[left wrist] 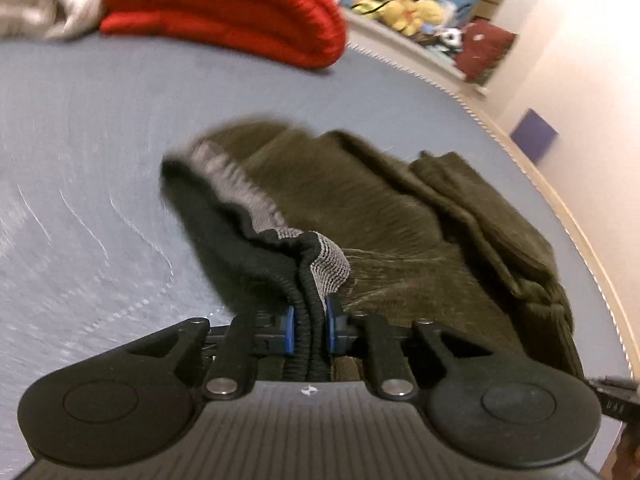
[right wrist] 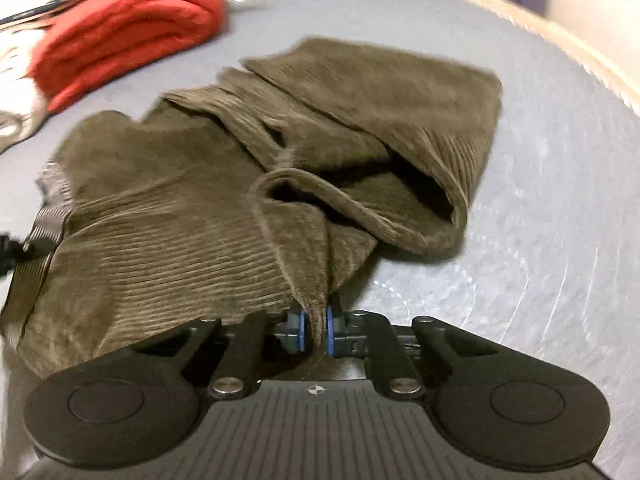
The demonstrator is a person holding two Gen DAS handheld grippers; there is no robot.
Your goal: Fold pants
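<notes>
Olive-brown corduroy pants (left wrist: 400,216) lie rumpled on a blue-grey sheet (left wrist: 80,140). In the left wrist view my left gripper (left wrist: 311,330) is shut on the black elastic waistband (left wrist: 308,280), whose grey mesh lining folds over the top. In the right wrist view the same pants (right wrist: 168,216) spread ahead, with one leg opening (right wrist: 400,188) gaping to the right. My right gripper (right wrist: 316,332) is shut on a pinched fold of the corduroy at the near edge. The waistband (right wrist: 48,208) shows at the far left of that view.
A folded red garment (left wrist: 224,8) lies at the far side of the bed, seen also as a red garment (right wrist: 132,24) in the right wrist view. Pale fabric (left wrist: 44,0) sits beside it. Beyond the bed's piped edge (left wrist: 540,184) a ledge holds soft toys (left wrist: 408,8).
</notes>
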